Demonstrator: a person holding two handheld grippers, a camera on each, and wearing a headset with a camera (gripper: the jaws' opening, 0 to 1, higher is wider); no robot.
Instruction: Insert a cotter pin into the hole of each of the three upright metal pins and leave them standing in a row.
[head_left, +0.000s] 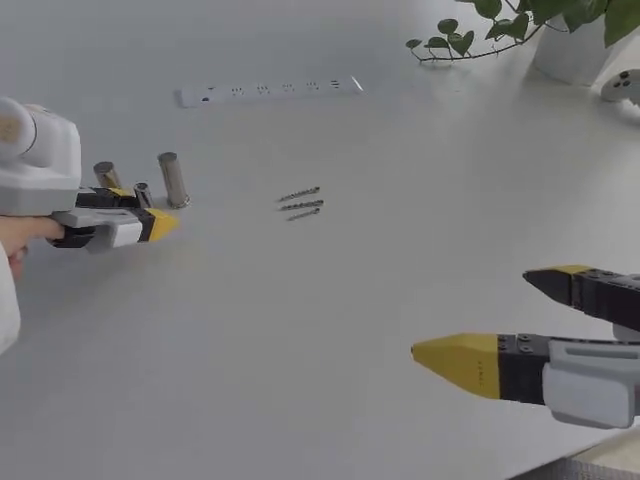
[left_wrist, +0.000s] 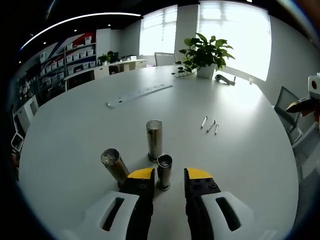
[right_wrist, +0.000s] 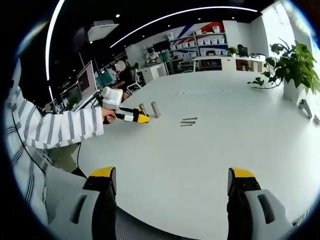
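**Left jaws around the short pin, right idle and wide**

Left hand-held gripper (left_wrist: 167, 175): jaws narrow, with the short metal pin (left_wrist: 164, 170) upright between the tips. The pin sits close to the left jaw and there is a visible gap to the right jaw, so it's not clamped.

Tall metal pin (left_wrist: 154, 140): upright, just ahead of the left gripper's tips and near the short one. Third metal pin (left_wrist: 115, 164): just beside the left jaw on its outer side. It looks tilted away in the left gripper view, can't tell if that's the lens.

Three cotter pins (left_wrist: 210, 125): loose on the worktop (head_left: 300, 350), side by side, ahead and to the right of the left gripper, apart from the metal pins. None is in a hole.

Right hand-held gripper (head_left: 470, 315): jaws wide, holding nothing, well apart from the parts. The cotter pins lie far ahead of its tips.

Power strip (head_left: 270, 90) is well beyond the left gripper, and a plant (head_left: 520, 20) is far ahead of the right one.
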